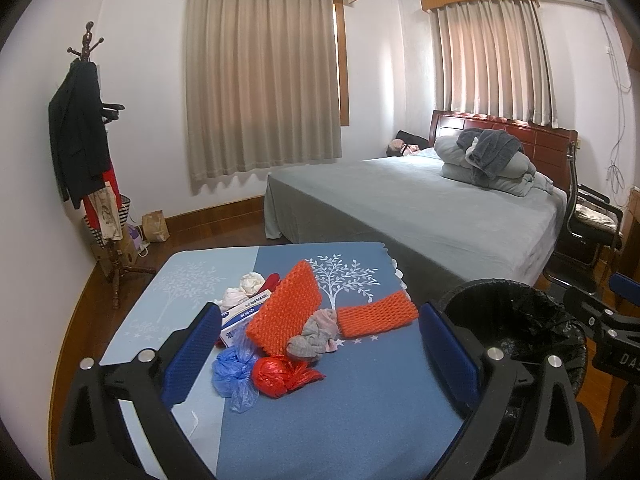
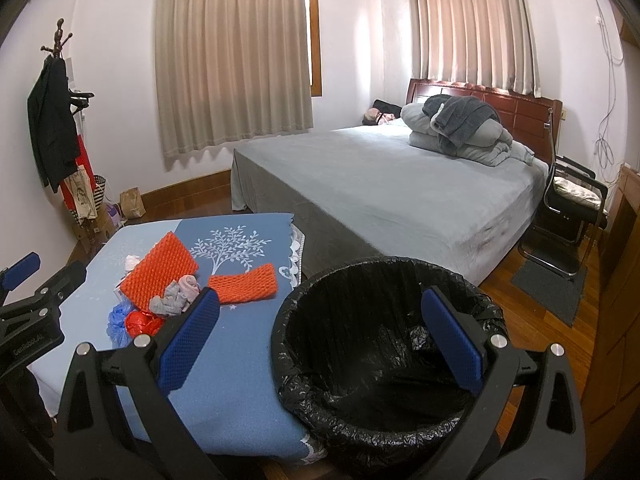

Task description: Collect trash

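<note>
A heap of trash lies on a blue-clothed table (image 1: pixel 360 408): a large orange foam net (image 1: pixel 285 314), a smaller orange foam net (image 1: pixel 377 314), a grey-pink rag (image 1: pixel 316 334), a red plastic bag (image 1: pixel 280 376), a blue plastic bag (image 1: pixel 234 376), a white box (image 1: pixel 242 318) and crumpled tissue (image 1: pixel 250 284). My left gripper (image 1: pixel 320 360) is open and empty, held above the table just before the heap. My right gripper (image 2: pixel 320 336) is open and empty over the rim of a bin with a black liner (image 2: pixel 384 352). The bin (image 1: pixel 516 320) stands right of the table.
A bed (image 2: pixel 392 192) with folded bedding stands behind the table. A coat rack (image 1: pixel 86 152) with clothes stands at the left wall, a paper bag (image 1: pixel 155 226) by it. A black chair (image 2: pixel 572 216) and grey mat (image 2: pixel 548 288) are at the right.
</note>
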{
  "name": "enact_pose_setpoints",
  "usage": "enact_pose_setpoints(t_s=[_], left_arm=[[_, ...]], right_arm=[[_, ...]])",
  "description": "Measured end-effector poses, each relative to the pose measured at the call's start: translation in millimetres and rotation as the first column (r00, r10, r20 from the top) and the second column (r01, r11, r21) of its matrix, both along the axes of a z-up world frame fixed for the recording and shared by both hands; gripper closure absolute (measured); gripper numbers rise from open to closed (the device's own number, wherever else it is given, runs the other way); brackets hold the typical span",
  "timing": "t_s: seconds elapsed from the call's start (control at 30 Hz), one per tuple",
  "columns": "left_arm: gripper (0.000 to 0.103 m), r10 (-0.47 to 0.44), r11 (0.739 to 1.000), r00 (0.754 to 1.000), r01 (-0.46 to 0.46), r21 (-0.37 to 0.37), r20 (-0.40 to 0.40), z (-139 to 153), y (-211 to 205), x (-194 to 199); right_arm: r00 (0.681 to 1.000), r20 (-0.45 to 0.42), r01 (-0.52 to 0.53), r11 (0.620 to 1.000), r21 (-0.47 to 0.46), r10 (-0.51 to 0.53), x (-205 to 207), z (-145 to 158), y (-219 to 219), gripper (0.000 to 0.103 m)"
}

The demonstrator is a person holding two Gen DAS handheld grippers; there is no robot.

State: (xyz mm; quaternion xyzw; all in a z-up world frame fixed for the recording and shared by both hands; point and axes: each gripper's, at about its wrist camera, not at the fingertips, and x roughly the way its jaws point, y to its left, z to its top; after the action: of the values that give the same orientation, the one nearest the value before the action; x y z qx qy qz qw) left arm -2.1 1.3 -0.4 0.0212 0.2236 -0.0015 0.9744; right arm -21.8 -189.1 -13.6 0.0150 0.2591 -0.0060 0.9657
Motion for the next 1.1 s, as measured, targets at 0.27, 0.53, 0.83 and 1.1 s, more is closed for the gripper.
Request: enact_pose_setpoints(t_s=[0.27,0.53,0.83,1.1], left_arm=[[0.006,0.000,1.000,1.000,0.000,0.000,0.000,-0.3,-0.4,0.0],[0.006,0.002,1.000,1.000,-0.002,-0.001,-0.001,0.3,2.6,-0.2],[0.006,0.015,1.000,1.000,-0.015,-0.009,-0.009,-6.1,14.7,-2.5],[0.006,0.034,0.999,0.999,-0.035,-0.020,-0.018,-7.2,21.6,6.5]], right_arm=[[1.000,-0.001,0.000,1.000,0.000,0.000,0.6,-0.7,-0.2,0.005],[1.000,-0.002,0.000,1.000,0.000,0.000,1.0,-0.9,0.1,0.005],[1.000,-0.004,-0.006,1.000,-0.003,0.006,2.9,-5.6,-2.4,0.005],[1.000,-0.007,-0.025,1.000,-0.011,0.025,12.5,-8.7,13.2,0.005]])
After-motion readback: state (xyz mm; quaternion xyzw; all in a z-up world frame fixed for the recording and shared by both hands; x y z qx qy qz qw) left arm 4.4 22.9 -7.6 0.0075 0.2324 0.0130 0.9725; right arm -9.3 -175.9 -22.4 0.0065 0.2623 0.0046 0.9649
